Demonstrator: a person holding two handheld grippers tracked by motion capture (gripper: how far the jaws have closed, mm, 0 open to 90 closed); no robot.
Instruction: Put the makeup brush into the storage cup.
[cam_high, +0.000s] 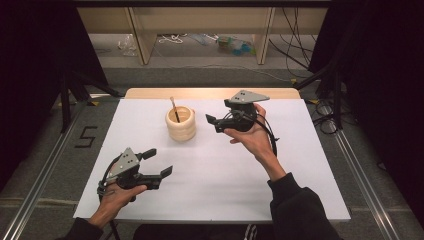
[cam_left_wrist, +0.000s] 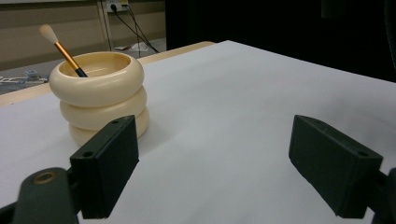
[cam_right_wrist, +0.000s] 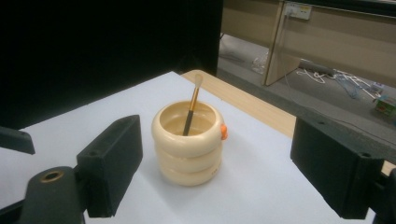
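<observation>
A cream ribbed cup (cam_high: 180, 123), shaped like three stacked rings, stands upright on the white table cover (cam_high: 210, 190) toward its far side, left of centre in the high view. A makeup brush (cam_high: 174, 108) leans inside the cup, its dark handle down in the bowl, its gold ferrule and pale bristle tip sticking up past the rim. In the right gripper view a small orange spot (cam_right_wrist: 223, 132) sits on the cup's upper ring; it may be a sticker or a knob, the picture is too soft to tell.

The left gripper (cam_high: 159, 162) is held low over the near left part of the table, well apart from the cup, its jaws spread wide with nothing between them. In the left gripper view the cup shows past the left jaw.

The right gripper (cam_high: 212, 122) is held up just right of the cup, pointing toward it, not touching. Its jaws are also spread wide and empty; in its own view the cup stands between them, farther off
</observation>
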